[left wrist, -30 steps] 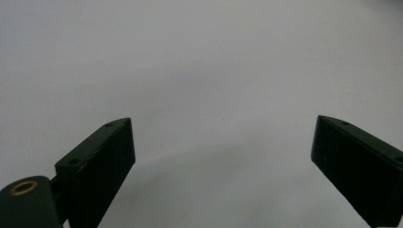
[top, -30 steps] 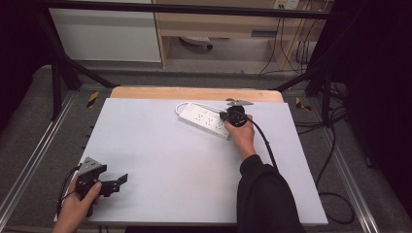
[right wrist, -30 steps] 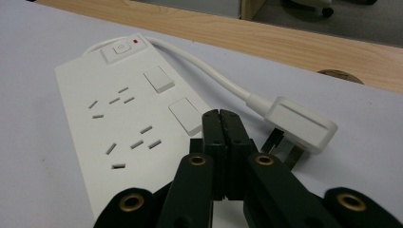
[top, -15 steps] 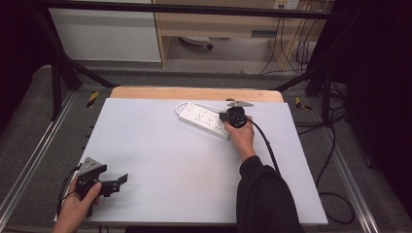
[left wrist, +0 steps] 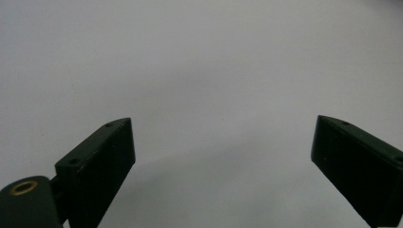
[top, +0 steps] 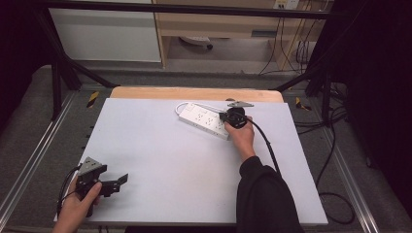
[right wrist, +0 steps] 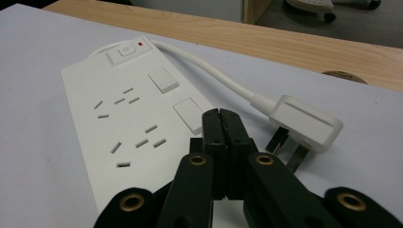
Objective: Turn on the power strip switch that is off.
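A white power strip (top: 204,119) lies at the back of the white table (top: 170,160), its white cable curling to a white plug (right wrist: 304,122) that rests on the table beside it. My right gripper (top: 224,117) is shut with nothing between its jaws, its tips (right wrist: 222,118) over the near end of the power strip (right wrist: 128,118); whether they touch it I cannot tell. My left gripper (top: 121,180) is held low at the table's front left corner. Its jaws stand wide open over bare table (left wrist: 214,85).
A wooden board (top: 194,93) edges the table's far side. Black frame legs and cables stand on the grey floor around the table. The right sleeve (top: 265,194) comes in over the table's front right.
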`<state>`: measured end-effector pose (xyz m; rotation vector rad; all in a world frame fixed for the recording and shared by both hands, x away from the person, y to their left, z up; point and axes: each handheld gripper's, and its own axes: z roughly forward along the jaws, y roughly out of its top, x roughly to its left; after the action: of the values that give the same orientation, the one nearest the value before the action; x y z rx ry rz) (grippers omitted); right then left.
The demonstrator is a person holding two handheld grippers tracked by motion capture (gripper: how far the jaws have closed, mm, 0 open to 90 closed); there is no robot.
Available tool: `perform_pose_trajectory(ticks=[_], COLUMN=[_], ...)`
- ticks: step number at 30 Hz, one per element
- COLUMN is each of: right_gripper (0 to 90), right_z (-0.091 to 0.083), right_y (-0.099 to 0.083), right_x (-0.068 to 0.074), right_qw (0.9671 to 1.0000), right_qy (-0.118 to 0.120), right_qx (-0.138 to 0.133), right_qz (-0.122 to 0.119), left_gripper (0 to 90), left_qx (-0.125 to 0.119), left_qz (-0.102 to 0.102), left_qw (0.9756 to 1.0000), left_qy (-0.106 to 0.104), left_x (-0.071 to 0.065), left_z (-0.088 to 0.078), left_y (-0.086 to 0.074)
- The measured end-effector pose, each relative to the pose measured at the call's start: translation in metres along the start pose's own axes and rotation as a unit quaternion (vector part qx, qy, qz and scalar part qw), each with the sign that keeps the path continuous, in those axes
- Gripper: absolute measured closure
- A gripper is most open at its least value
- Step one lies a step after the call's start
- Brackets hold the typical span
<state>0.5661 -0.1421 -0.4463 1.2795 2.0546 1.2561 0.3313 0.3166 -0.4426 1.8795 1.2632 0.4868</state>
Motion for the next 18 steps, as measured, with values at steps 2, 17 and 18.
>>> perform_pose_trajectory(ticks=[2, 17, 18], right_gripper=[90.0, 90.0, 90.0], right_z=[-0.0001, 0.0016, 0.0016], right_y=[-0.0001, -0.0017, -0.0021], right_x=[0.0, 0.0, -0.0004], right_qw=[1.0, 1.0, 1.0], right_qy=[0.001, -0.001, 0.0], right_qx=[0.0, 0.003, 0.001], right_qz=[0.0, -0.008, -0.005], left_gripper=[7.3, 7.3, 7.3], left_qx=[0.0, 0.001, 0.001], left_qz=[0.0, 0.003, 0.003], left_qw=[1.0, 1.0, 1.0], left_qy=[-0.001, 0.001, 0.001], left_x=[-0.0002, -0.0004, -0.0004], left_z=[0.0, -0.0002, -0.0004], left_y=[0.0, 0.0001, 0.0])
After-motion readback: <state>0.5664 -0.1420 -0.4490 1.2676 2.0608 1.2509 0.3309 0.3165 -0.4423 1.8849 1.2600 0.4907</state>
